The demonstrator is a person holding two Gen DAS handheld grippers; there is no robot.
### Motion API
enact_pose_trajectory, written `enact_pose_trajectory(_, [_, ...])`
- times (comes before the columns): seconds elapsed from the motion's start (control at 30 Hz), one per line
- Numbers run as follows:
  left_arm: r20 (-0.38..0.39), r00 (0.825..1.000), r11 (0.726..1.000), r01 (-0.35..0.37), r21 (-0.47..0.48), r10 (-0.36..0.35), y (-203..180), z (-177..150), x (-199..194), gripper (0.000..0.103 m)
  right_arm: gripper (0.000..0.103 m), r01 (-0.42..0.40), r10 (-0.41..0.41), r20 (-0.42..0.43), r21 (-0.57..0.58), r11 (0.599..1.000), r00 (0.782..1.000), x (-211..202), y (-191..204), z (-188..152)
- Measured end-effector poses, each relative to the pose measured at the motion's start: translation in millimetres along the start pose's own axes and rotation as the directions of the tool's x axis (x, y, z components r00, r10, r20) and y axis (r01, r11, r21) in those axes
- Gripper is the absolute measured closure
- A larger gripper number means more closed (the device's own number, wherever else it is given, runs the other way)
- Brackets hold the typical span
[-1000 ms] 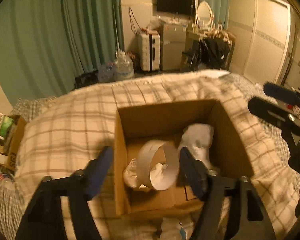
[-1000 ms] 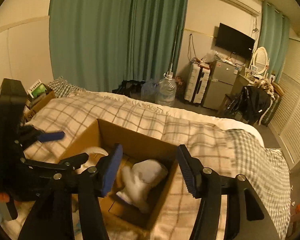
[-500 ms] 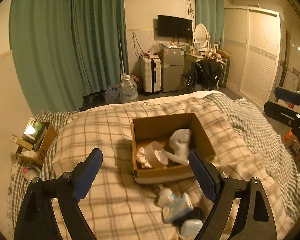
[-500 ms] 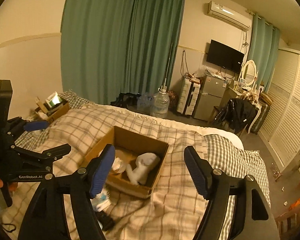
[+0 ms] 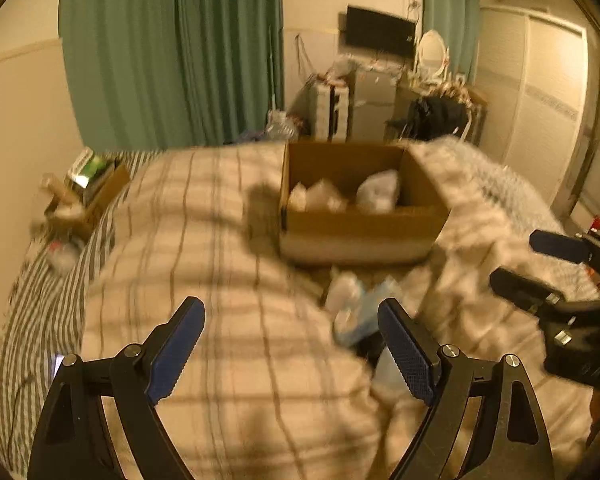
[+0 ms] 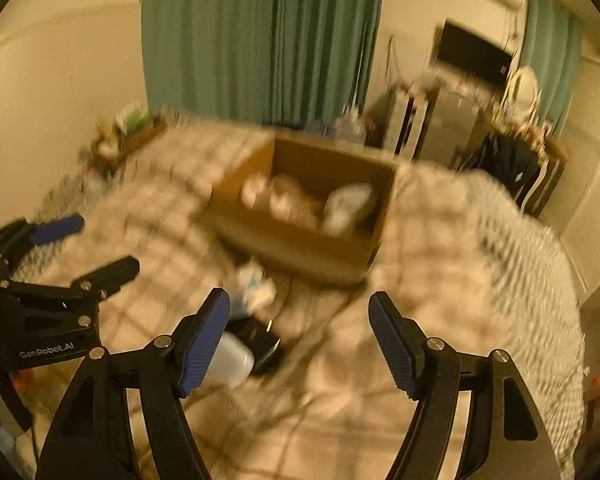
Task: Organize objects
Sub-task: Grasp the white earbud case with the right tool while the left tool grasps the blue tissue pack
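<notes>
An open cardboard box (image 5: 360, 232) stands on the checked bed cover and holds several pale items (image 5: 376, 194); it also shows in the right wrist view (image 6: 300, 240). Loose items lie in front of it: a pale packet and a blue pack (image 5: 352, 312), a white case (image 6: 230, 362) and a black object (image 6: 260, 340). My left gripper (image 5: 292, 352) is open and empty, low over the cover, short of the loose items. My right gripper (image 6: 300, 340) is open and empty, just above the white case and black object. Both views are blurred.
A small cardboard box with books (image 5: 88, 192) stands left of the bed. Green curtains (image 5: 172, 52), a suitcase and a fridge (image 5: 348, 108), a chair with dark clothes (image 5: 436, 116) and a wardrobe (image 5: 540, 92) line the far side. The bed's right edge drops off (image 6: 556, 300).
Both grippers have pulled back from the box and dropped lower over the bed. The box now looks farther off, and the loose items in front of it are nearer the fingers. Both stay open.
</notes>
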State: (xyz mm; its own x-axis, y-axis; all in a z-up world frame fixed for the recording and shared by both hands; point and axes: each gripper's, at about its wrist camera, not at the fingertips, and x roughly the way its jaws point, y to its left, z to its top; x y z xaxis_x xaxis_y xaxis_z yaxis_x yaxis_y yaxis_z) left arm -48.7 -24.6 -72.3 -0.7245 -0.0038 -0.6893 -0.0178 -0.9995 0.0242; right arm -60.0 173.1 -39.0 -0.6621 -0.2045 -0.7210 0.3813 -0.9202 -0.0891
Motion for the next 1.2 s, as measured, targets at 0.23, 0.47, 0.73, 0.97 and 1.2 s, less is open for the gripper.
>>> enact_pose_trajectory(0.23, [-0.064, 0.996, 0.997, -0.057, 0.052, 0.061, 7.2, -34.0, 21.7, 0.012, 0.031, -0.09, 0.084, -0.158, -0.033, 0.995, 0.984, 59.5, 29.1, -34.3])
enact_pose_trajectory(0.47, [-0.096, 0.994, 0.998, -0.055, -0.02, 0.053, 27.2, -37.9, 35.5, 0.012, 0.031, -0.126, 0.109, -0.249, -0.054, 0.991, 0.962, 99.3, 44.5, -43.9])
enact_pose_trajectory(0.73, [-0.12, 0.992, 0.999, -0.034, -0.03, 0.031, 24.8, -39.6, 39.2, 0.012, 0.05, -0.15, 0.141, -0.262, -0.016, 0.989, 0.955, 102.6, 39.4, -48.2])
enact_pose_trajectory(0.97, [-0.129, 0.992, 1.0, -0.008, 0.008, 0.009, 4.0, -30.0, 40.1, 0.012, 0.05, -0.095, 0.095, -0.139, 0.006, 0.995, 0.986, 65.1, 14.5, -27.2])
enact_pose_trajectory(1.2, [-0.172, 0.984, 0.994, 0.064, 0.084, -0.049, -41.9, -16.4, 63.5, 0.012, 0.05, 0.02, -0.017, -0.065, 0.038, 0.999, 0.998, 45.5, -34.4, -6.7])
